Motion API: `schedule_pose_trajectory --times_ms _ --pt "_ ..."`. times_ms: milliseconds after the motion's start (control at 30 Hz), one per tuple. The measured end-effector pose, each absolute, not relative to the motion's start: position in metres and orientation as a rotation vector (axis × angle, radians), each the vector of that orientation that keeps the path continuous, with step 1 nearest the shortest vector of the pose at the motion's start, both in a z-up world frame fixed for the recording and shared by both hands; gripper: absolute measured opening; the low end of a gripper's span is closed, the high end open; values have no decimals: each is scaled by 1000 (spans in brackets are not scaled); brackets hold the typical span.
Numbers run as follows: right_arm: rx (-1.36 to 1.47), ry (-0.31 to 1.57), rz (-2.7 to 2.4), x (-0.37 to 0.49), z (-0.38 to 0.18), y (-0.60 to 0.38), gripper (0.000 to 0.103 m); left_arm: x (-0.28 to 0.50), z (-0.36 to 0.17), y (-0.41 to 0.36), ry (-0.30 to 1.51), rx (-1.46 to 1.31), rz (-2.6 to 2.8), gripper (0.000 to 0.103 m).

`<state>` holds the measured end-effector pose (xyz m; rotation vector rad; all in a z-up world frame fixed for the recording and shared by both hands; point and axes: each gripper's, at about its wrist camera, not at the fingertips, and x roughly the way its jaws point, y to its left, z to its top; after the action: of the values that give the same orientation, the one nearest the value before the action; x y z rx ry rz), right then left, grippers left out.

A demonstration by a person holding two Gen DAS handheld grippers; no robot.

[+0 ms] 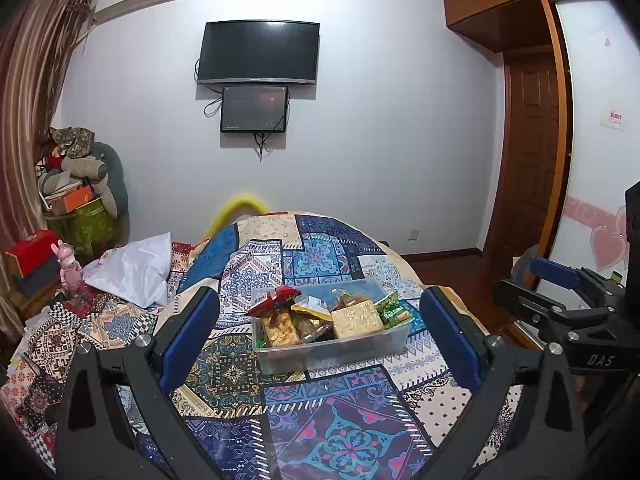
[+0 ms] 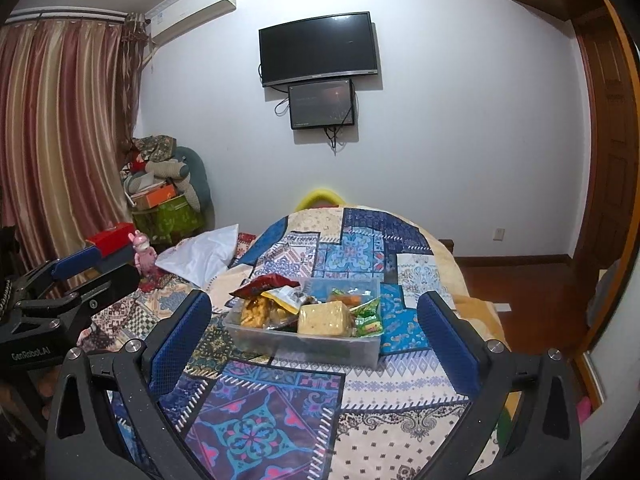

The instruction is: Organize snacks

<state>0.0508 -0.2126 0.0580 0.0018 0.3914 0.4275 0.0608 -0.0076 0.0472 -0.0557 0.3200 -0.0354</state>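
Snacks sit packed in a clear plastic bin (image 1: 332, 350) on the patchwork bedspread (image 1: 320, 420), a little beyond both grippers. Inside the bin, from the left wrist view, a red crinkled packet (image 1: 276, 300) leans at the left end over a clear pack of golden nuts or crisps (image 1: 280, 330); a yellow pouch (image 1: 310, 308) lies next to it, a pale square cracker pack (image 1: 358, 319) stands at the front centre, and green wrapped packets (image 1: 394, 312) fill the right end. The far part of the bin shows the blue quilt through its bare bottom.

The left gripper (image 1: 320, 336) stands with its blue-padded jaws spread wide, nothing between them, the bin framed in the gap but clear of both pads. The right gripper (image 2: 314, 330) is likewise spread wide and empty, well short of the bin (image 2: 304, 346). Each gripper shows at the edge of the other's view.

A white pillow (image 1: 136, 272) lies to the left on the bed, a pink toy figure (image 1: 70, 270) beside it. On the far wall hang a dark television (image 1: 259, 52) and a smaller screen (image 1: 254, 109).
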Motion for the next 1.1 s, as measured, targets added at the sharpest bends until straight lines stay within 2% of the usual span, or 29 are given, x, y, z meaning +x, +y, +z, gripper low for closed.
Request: schedule_pose_trajectory --times_ms 1100 --pt "3 394 418 49 61 -217 103 68 38 -5 357 -79 -45 101"
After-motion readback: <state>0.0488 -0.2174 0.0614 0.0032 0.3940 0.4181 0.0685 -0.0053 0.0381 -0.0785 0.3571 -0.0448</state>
